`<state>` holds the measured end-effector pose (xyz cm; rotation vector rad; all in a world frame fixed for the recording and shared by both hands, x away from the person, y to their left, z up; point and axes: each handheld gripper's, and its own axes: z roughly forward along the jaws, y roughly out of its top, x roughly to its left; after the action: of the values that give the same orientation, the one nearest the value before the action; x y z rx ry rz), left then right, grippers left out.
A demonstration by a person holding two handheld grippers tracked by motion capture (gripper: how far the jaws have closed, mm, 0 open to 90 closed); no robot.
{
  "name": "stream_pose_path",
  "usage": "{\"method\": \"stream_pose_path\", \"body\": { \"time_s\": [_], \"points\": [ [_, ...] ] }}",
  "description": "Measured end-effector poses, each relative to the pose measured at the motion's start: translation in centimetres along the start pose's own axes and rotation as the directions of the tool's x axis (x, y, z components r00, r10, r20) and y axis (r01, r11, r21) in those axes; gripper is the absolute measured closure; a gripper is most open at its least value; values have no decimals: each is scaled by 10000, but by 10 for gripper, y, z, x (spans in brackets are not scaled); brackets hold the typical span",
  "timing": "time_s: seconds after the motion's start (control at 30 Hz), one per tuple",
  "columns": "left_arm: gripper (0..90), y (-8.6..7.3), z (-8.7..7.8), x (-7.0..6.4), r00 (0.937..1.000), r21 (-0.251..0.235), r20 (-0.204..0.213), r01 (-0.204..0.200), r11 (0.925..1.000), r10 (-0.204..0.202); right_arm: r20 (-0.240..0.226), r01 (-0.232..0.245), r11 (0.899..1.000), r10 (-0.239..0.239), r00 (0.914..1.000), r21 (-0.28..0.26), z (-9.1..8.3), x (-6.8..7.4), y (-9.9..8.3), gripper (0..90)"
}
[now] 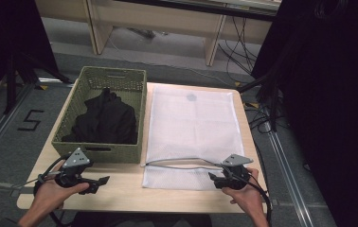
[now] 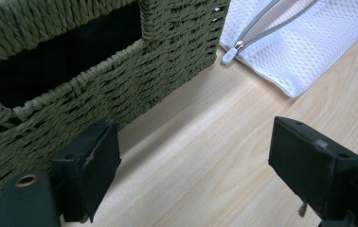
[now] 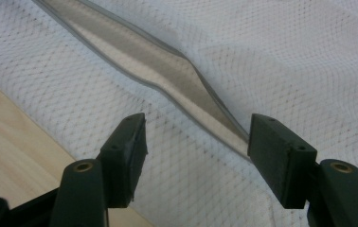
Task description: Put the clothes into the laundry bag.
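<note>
Item: white mesh laundry bag (image 1: 192,127), qty 1. Lies flat on table (image 1: 129,191), right of basket, touching or just beside its wall. Zipper (image 1: 182,163) runs across near end, partly open, gaping in the middle; pull tab (image 2: 228,53) at left end, close to basket corner.

Item: green woven basket (image 1: 102,152), qty 1, left half of table. Contents: black garment (image 1: 105,120), qty 1, bunched inside.

Item: grippers, qty 2, each held in a person's hand.
- Right gripper (image 3: 193,142): jaws spread, grasping nothing, poised over mesh w/ the zipper's gaping right end between them.
- Left gripper (image 2: 193,165): jaws wide apart, empty, over bare table in front of basket, pointing toward zipper tab.

Risks (judgement):
- Right jaws may pinch both mesh layers instead of upper zipper edge only, so the opening would stay shut when lifted. Cause: thin mesh lying flat, layers hard to separate.
- Mesh could slip from pads; it's light and slick.
- Lifting one end could drag the whole bag, nudging basket.
- Left gripper reaching for garment could catch basket's front wall.
</note>
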<state>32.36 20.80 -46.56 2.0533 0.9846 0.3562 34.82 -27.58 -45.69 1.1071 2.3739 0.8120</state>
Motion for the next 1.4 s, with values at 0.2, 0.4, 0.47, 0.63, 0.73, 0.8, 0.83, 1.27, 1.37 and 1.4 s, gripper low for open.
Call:
{"method": "stream_pose_path", "body": {
  "time_s": [0.2,0.4,0.47,0.63,0.73,0.8,0.83,1.27,1.37,1.4],
  "points": [
    [166,0,-1,0,10000,84,54,3,10000,-4,309,253,9997,-253,9992,-5,16,-9,10,394],
    [166,0,-1,1,10000,114,62,-13,9999,12,270,669,9978,-669,9974,31,36,-13,27,397],
    [166,0,-1,1,10000,104,53,-10,9999,10,190,1030,9944,-1035,9944,253,44,-11,32,397],
    [165,-1,1,0,10000,39,14,-55,10000,55,238,1591,9857,-1606,9867,552,58,-7,39,402],
    [164,-1,1,0,10000,-17,15,-11,10000,11,349,1716,9837,-1735,9842,534,65,-6,43,410],
    [164,-1,0,0,10000,42,17,-85,10000,85,204,1821,9805,-1840,9827,735,69,-5,45,417],
    [164,0,1,1,10000,53,29,-81,10000,81,209,1766,9817,-1785,9837,710,72,-4,46,421],
    [164,-1,-1,-1,9998,116,117,-151,9998,150,216,2250,9728,-2264,9738,549,86,-15,66,878],
    [165,0,-2,-1,9998,30,58,-202,9998,202,355,2284,9732,-2292,9727,255,79,-17,71,893],
    [165,1,-2,-1,9997,106,76,-217,9997,216,484,2304,9731,-2302,9719,13,75,-16,73,893]
  ]
}}
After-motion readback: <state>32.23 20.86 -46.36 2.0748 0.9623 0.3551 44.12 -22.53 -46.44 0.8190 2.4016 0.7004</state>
